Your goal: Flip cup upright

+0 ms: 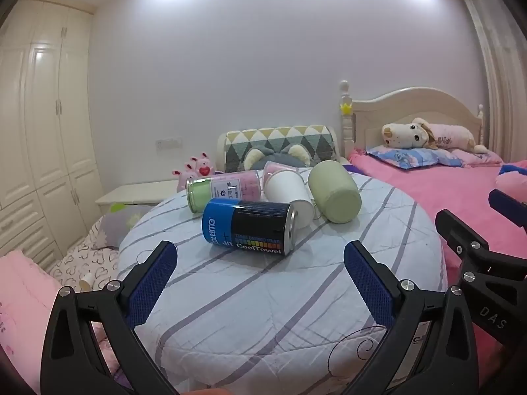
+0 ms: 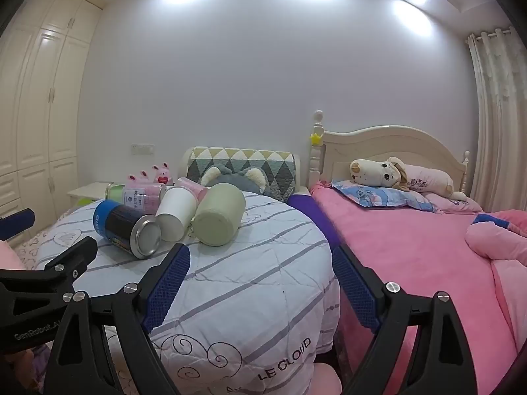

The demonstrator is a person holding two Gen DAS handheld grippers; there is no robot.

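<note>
Several cups and cans lie on their sides on a striped white quilt [image 1: 263, 296]. A blue and black "CoolTowel" can [image 1: 248, 227] lies nearest, with a white paper cup [image 1: 290, 197], a pale green cup [image 1: 334, 191] and a pink and green can [image 1: 224, 191] behind it. They also show in the right wrist view: can [image 2: 126, 228], white cup [image 2: 174, 212], green cup [image 2: 219, 214]. My left gripper [image 1: 260, 273] is open and empty, just short of the blue can. My right gripper [image 2: 260, 276] is open and empty, to the right of the cups.
A pink bed [image 2: 411, 247] with a plush dog [image 2: 395, 174] lies to the right. A patterned cushion [image 1: 280, 144] and plush toys [image 1: 196, 168] sit behind the cups. White wardrobes [image 1: 42, 131] line the left wall. A white side table [image 1: 135, 194] stands at back left.
</note>
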